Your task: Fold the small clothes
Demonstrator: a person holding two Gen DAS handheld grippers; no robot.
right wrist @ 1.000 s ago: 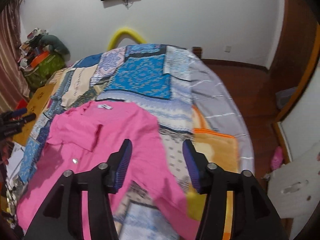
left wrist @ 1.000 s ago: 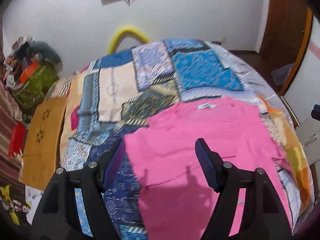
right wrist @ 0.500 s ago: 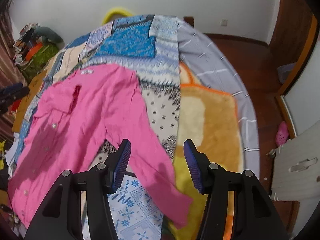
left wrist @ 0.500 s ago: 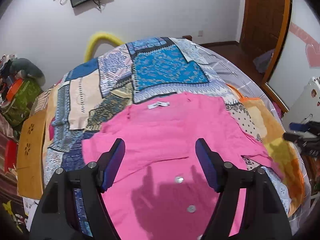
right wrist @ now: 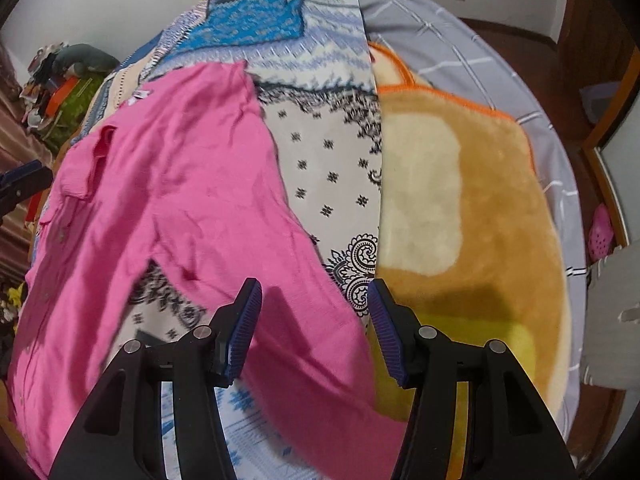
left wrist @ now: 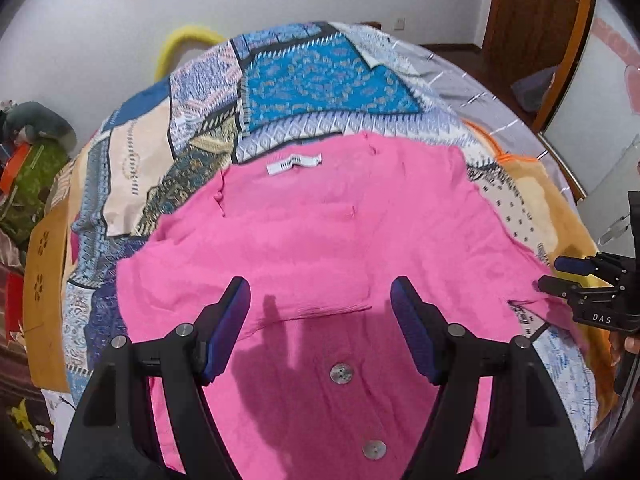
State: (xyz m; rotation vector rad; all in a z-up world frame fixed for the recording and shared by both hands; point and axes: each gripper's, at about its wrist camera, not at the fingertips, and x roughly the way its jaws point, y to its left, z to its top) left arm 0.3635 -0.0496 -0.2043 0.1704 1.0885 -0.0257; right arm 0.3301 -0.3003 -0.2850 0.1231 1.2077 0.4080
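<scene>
A pink button-up shirt (left wrist: 320, 232) lies spread face up on the bed, its white neck label (left wrist: 294, 164) toward the far side. My left gripper (left wrist: 320, 296) hovers open over the shirt's chest, just above the top button (left wrist: 341, 373), with nothing between its fingers. In the right wrist view the shirt (right wrist: 168, 184) fills the left side and one sleeve (right wrist: 304, 320) runs down toward the near edge. My right gripper (right wrist: 314, 296) is open, its two pads astride that sleeve and above it. The right gripper (left wrist: 554, 274) also shows at the shirt's right edge.
A patchwork bedspread (left wrist: 320, 76) covers the bed, with a tan plush blanket (right wrist: 480, 208) to the shirt's right. A heap of belongings (left wrist: 28, 168) stands at the left by the wall. A wooden door (left wrist: 532, 24) and bare floor (right wrist: 540, 60) lie beyond the bed's right edge.
Both grippers have come down closer to the bed. The left one has shifted from the shirt's left edge to over its buttoned front; the right one now sits over the sleeve. Jaw widths look unchanged.
</scene>
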